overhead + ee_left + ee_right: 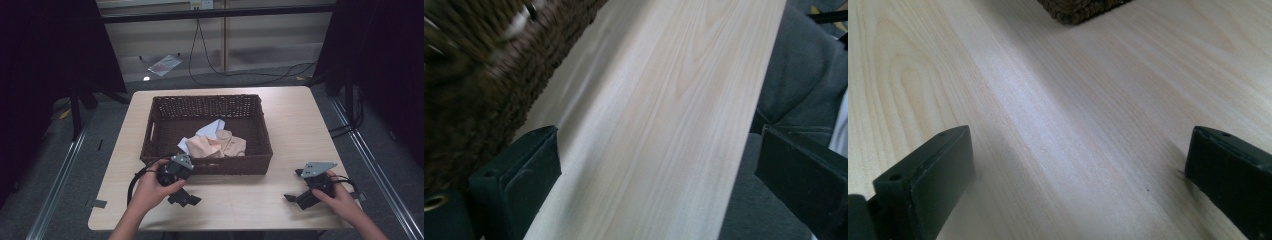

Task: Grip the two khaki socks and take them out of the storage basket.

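**Inspector:** Wicker basket [159,131], dark brown, stands mid-table on the pale wooden table [295,125]. Inside it, toward the near wall, lies a crumpled peach cloth [220,145], with a pale blue-white cloth [210,131] partly under it on the far-left side.

**Assistant:** Gripper positions?

**Inspector:** Left gripper [187,199] sits low over the table just near of the basket's near-left corner; its own view shows the woven wall close at its left. Jaws stand wide, nothing between them. Right gripper [295,199] rests near the table's near-right edge, well apart from the basket, jaws likewise wide and empty over bare wood [1073,125].

**Assistant:** So the cloths lie where, relative to them?

**Inspector:** Beyond the near wall: far and slightly right of the left gripper, far and left of the right one. Neither touches them.

**Assistant:** Handling assessment?

**Inspector:** My judgement: light, soft, limp fabric, not fragile, unlikely to slip once pinched. It will sag and may drag its neighbour along. Best hold is a raised fold or ridge on top of the peach piece, approached from above to clear the rim.
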The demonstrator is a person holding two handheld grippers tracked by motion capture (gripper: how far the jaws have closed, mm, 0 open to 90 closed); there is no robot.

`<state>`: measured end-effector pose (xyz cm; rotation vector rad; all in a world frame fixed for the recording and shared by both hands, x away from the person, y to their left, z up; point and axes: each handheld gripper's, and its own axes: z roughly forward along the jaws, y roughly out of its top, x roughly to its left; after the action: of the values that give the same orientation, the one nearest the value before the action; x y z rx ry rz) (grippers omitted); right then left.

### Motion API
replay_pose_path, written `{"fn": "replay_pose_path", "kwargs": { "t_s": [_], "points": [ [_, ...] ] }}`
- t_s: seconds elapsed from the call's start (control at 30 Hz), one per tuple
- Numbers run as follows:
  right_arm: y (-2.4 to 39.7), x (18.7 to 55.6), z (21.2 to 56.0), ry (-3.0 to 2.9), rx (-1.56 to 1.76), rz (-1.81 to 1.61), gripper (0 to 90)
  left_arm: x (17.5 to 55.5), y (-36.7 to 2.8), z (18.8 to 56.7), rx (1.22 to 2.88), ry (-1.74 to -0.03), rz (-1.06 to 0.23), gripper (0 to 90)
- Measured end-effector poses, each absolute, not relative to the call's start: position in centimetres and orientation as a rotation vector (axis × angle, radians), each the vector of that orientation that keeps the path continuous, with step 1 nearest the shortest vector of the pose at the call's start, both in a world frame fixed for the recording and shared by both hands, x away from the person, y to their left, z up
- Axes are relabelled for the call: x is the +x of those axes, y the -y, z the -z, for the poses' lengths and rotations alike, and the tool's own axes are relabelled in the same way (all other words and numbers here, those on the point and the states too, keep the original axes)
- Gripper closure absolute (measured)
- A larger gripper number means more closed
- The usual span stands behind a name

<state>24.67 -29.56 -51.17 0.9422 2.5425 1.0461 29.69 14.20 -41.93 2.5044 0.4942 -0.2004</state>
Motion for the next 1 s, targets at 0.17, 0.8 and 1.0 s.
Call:
{"fn": "replay_pose_path", "kwargs": {
  "t_s": [0.17, 0.8, 1.0],
  "points": [
    [29.6, 24.7, 51.2, -2.543, 0.94, -1.05, 0.0, 30.2, -14.2, 40.0, 2.492, -0.5, 0.217, 3.9],
    [29.6, 24.7, 51.2, -2.545, 0.937, -1.048, 0.0, 34.1, -15.1, 35.2, 2.495, -0.576, 0.194, 4.4],
    [29.6, 24.6, 51.2, -2.543, 0.941, -1.05, 0.0, 35.4, -14.7, 35.3, 2.484, -0.656, 0.165, 4.2]
  ]
}}
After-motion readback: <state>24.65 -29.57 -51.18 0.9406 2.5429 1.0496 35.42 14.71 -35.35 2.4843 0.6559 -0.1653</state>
